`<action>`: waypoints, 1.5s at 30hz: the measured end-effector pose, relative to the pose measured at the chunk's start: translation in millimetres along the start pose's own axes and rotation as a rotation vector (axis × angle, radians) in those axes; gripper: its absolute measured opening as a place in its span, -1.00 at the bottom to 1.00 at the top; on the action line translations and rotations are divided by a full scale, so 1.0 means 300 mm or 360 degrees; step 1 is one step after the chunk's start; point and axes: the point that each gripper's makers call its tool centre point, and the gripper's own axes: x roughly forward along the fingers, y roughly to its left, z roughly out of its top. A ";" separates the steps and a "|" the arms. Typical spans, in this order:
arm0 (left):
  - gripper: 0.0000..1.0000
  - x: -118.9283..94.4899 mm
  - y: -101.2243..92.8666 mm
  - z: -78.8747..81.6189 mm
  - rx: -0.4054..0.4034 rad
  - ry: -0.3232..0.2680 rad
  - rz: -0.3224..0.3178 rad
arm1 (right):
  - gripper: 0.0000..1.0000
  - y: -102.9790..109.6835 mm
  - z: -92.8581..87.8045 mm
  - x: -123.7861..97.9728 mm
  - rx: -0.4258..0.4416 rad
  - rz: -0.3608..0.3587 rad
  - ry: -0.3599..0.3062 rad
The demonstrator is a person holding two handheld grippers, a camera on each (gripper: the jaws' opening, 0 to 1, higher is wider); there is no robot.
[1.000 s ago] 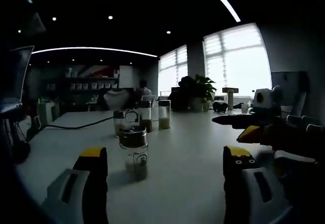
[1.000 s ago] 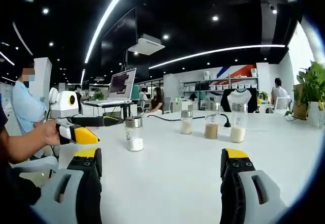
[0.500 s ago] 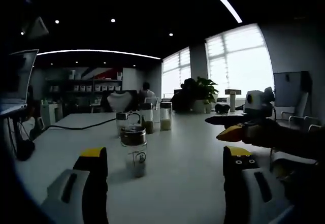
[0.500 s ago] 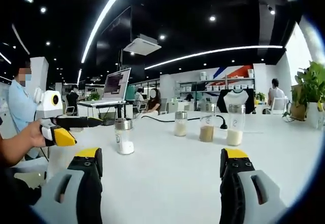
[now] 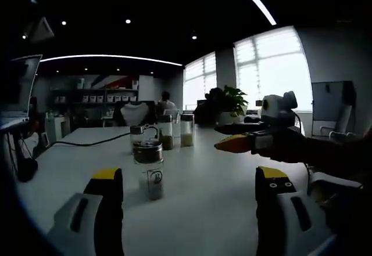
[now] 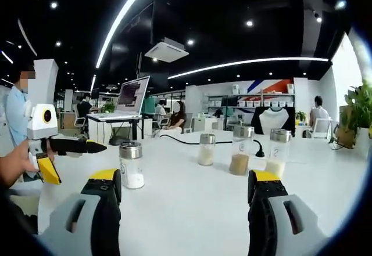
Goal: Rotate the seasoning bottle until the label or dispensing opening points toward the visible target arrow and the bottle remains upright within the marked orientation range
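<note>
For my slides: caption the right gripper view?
Open right gripper faces the seasoning bottle standing on the white table.

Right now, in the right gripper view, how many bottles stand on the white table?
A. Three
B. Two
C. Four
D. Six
C: one bottle with white contents stands alone near the left gripper, and three more stand grouped farther back on the table.

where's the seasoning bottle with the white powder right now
In the right gripper view the seasoning bottle stands upright on the white table, just above the right gripper's left-side jaw, apart from the three bottles farther back.
</note>
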 end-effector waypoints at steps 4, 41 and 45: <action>0.99 0.002 0.001 0.000 0.0000 -0.0001 0.0003 | 0.79 -0.034 0.003 0.036 -0.0017 -0.0039 0.0004; 1.00 -0.012 0.014 0.025 -0.0062 -0.0044 -0.0033 | 0.66 -0.137 -0.021 0.367 -0.0083 0.0075 0.0131; 1.00 -0.011 0.015 0.023 -0.0059 -0.0039 -0.0027 | 0.67 -0.134 -0.027 0.403 -0.0082 0.0093 0.0139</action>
